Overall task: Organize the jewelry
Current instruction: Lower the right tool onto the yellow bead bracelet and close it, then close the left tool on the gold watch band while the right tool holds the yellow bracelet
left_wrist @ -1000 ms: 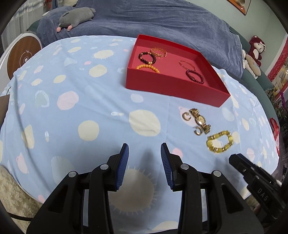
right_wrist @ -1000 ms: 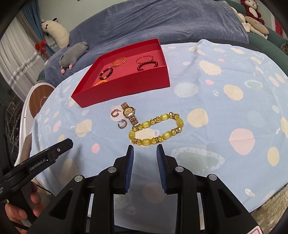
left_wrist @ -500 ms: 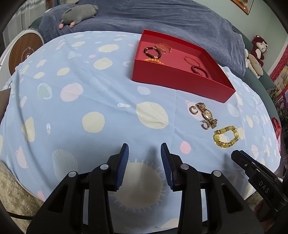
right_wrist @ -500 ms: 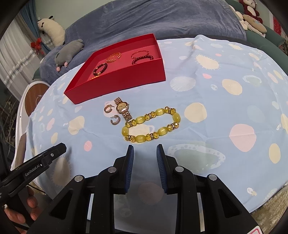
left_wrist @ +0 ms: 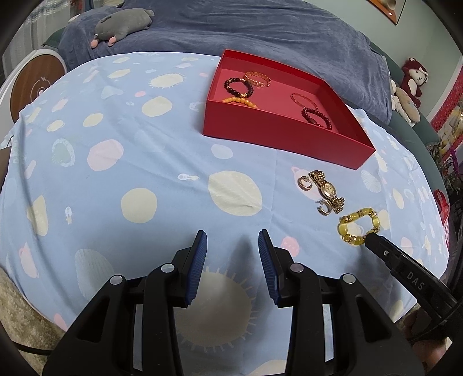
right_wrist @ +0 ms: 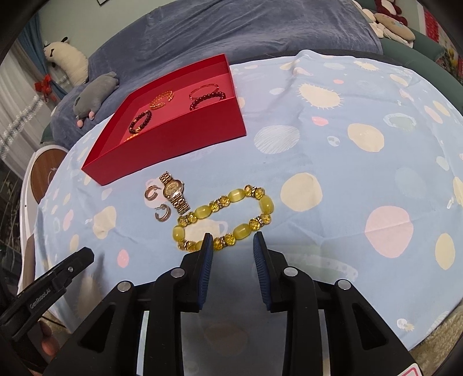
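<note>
A red box (left_wrist: 283,136) (right_wrist: 179,136) holds several bracelets on a spotted blue tablecloth. In front of it lie a gold watch (right_wrist: 174,191) (left_wrist: 327,191), two hoop earrings (right_wrist: 152,193) (right_wrist: 163,213) and a yellow bead bracelet (right_wrist: 225,218) (left_wrist: 357,228). My right gripper (right_wrist: 233,241) is open, its fingertips right at the near side of the yellow bracelet. My left gripper (left_wrist: 231,240) is open and empty over bare cloth, left of the loose jewelry.
A blue-covered sofa (left_wrist: 260,31) with a grey plush toy (left_wrist: 121,24) lies behind the table. A round wooden stool (left_wrist: 31,84) stands at the left. More plush toys (left_wrist: 408,89) sit at the far right. The table's near edge (right_wrist: 405,318) drops to carpet.
My right gripper has moved forward to the yellow bracelet, which now touches its fingertips. The left gripper has drawn back slightly and stayed open.
</note>
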Demonstrator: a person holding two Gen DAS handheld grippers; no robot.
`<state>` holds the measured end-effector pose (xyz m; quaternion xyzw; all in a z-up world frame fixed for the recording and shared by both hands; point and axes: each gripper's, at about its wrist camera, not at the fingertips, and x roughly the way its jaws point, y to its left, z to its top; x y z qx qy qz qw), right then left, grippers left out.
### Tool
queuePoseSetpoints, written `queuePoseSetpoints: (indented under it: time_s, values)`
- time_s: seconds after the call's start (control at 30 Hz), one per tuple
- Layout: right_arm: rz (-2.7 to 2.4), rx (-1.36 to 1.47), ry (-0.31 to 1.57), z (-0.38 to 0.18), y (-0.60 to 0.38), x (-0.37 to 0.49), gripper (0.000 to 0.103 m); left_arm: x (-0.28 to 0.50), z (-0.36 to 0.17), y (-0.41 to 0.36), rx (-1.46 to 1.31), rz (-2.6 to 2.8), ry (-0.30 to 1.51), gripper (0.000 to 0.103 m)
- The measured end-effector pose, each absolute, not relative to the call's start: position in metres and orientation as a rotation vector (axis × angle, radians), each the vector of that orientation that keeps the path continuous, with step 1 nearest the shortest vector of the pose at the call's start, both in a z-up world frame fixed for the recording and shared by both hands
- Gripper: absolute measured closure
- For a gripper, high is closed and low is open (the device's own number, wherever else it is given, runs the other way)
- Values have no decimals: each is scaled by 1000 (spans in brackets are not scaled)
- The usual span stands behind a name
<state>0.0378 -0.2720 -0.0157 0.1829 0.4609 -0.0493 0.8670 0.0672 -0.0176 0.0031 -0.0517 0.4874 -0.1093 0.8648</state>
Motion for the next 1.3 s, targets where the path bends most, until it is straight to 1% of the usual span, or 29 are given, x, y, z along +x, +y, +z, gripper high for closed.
queuePoseSetpoints:
  time_s: [0.33, 0.57, 0.6, 0.67, 0.7, 0.73, 0.77, 0.83, 0.87, 1.0, 1.27, 1.3]
  values:
    - [-106, 336, 950, -17, -266, 58, 62, 69, 1, -16, -123, -225, 1028, 68]
    - [-90, 227, 943, -18, -252, 74, 62, 72, -2, -12, -139, -218, 1038, 67]
    - [-86, 215, 941, -18, -251, 75, 64, 73, -3, -12, -139, -217, 1040, 67]
    - [-81, 197, 939, -19, -248, 75, 65, 73, -4, -12, -141, -219, 1043, 67]
    - [-79, 188, 939, -19, -247, 75, 67, 73, -4, -12, -141, -219, 1045, 67]
    - [-74, 180, 940, -19, -246, 74, 73, 73, -5, -12, -142, -219, 1047, 67]
    - [-68, 174, 942, -19, -245, 74, 76, 73, -5, -12, -142, -221, 1049, 67]
    - [-45, 164, 950, -18, -241, 71, 91, 72, -6, -13, -142, -222, 1051, 67]
    - [-36, 161, 953, -18, -240, 70, 93, 72, -6, -13, -142, -223, 1051, 67]
    - [-12, 159, 958, -15, -235, 63, 93, 69, -5, -13, -138, -228, 1052, 67]
    - [-11, 261, 982, -11, -243, 39, 93, 63, 0, -15, -147, -240, 1050, 67]
    - [-18, 263, 985, -9, -245, 35, 93, 62, 1, -17, -150, -246, 1047, 65]
